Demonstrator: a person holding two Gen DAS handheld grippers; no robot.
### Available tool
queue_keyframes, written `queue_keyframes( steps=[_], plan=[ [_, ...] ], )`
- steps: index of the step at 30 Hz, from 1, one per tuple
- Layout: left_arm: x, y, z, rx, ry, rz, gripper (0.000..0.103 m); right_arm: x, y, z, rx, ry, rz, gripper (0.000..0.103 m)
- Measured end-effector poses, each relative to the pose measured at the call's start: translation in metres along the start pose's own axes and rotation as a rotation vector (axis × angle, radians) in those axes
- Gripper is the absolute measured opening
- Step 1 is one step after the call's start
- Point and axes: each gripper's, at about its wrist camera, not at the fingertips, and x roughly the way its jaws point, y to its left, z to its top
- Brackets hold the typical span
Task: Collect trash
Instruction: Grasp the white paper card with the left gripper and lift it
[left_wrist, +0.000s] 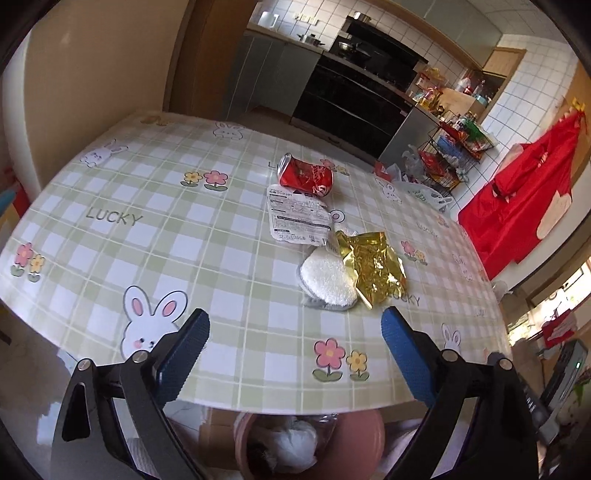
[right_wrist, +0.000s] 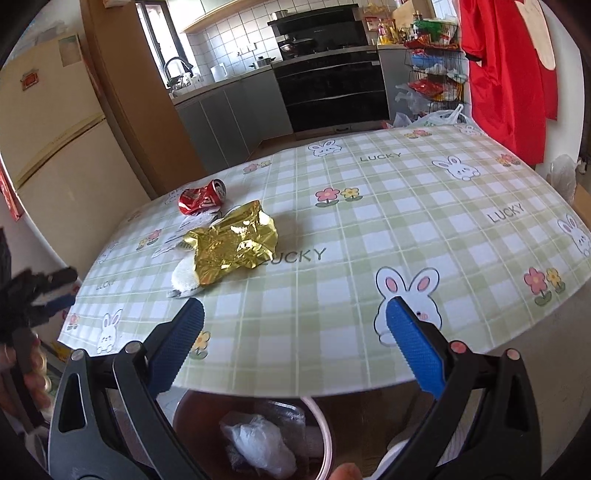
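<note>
Gold foil wrapper (left_wrist: 375, 271) lies crumpled on the checked tabletop (left_wrist: 110, 258), overlapping a white fluffy pad (left_wrist: 325, 282), with a printed white packet (left_wrist: 297, 218) just beyond the pad and a crushed red can (left_wrist: 306, 177) beyond that, its long axis lying across the view. The left tool (left_wrist: 295, 332) hangs with jaws apart and empty, the foil wrapper straight ahead and slightly right of its centre line. The right tool (right_wrist: 295, 321), also spread and empty, sees the wrapper off to its left. The left looks the nearer. A pink bin (left_wrist: 362, 432) waits below the tabletop's near edge.
</note>
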Motion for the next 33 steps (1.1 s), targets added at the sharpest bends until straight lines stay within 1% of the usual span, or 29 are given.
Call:
queue_keyframes(
  steps=[5, 8, 11, 13, 14, 16, 18, 20, 23, 25, 28, 29, 31, 33],
  plan=[
    [0.061, 0.005, 0.040, -0.098, 0.041, -0.030, 0.077, 0.029, -0.003, 0.011, 0.005, 0.025, 0.014, 0.097],
    [0.094, 0.011, 0.057, -0.172, 0.068, -0.062, 0.076, 0.041, -0.005, 0.019, -0.006, 0.028, 0.011, 0.097],
    [0.122, 0.020, 0.067, -0.242, 0.085, -0.077, 0.076, 0.053, -0.008, 0.026, -0.010, 0.039, 0.024, 0.097],
    [0.139, 0.031, 0.072, -0.313, 0.091, -0.093, 0.075, 0.060, -0.009, 0.030, -0.016, 0.047, 0.021, 0.097],
    [0.147, 0.036, 0.074, -0.345, 0.098, -0.099, 0.070, 0.064, -0.010, 0.031, -0.019, 0.051, 0.017, 0.097],
    [0.161, 0.046, 0.076, -0.407, 0.115, -0.116, 0.064, 0.069, -0.010, 0.032, -0.021, 0.060, 0.018, 0.097],
    [0.172, 0.052, 0.077, -0.441, 0.126, -0.127, 0.061, 0.075, -0.010, 0.032, -0.021, 0.068, 0.021, 0.097],
    [0.180, 0.053, 0.078, -0.441, 0.136, -0.144, 0.057, 0.079, -0.010, 0.032, -0.027, 0.073, 0.028, 0.097],
    [0.190, 0.052, 0.077, -0.442, 0.145, -0.175, 0.054, 0.086, -0.010, 0.033, -0.033, 0.087, 0.025, 0.097],
    [0.192, 0.049, 0.078, -0.420, 0.142, -0.177, 0.052, 0.089, -0.010, 0.033, -0.033, 0.093, 0.028, 0.097],
    [0.197, 0.043, 0.073, -0.395, 0.159, -0.168, 0.032, 0.090, -0.006, 0.034, -0.037, 0.102, 0.049, 0.097],
    [0.194, 0.043, 0.072, -0.390, 0.145, -0.173, 0.029, 0.089, -0.005, 0.034, -0.035, 0.104, 0.065, 0.097],
    [0.185, 0.040, 0.071, -0.368, 0.116, -0.189, 0.017, 0.091, -0.001, 0.034, -0.026, 0.113, 0.098, 0.097],
    [0.174, 0.036, 0.069, -0.332, 0.103, -0.176, 0.016, 0.094, 0.004, 0.033, -0.025, 0.124, 0.128, 0.097]
  ],
)
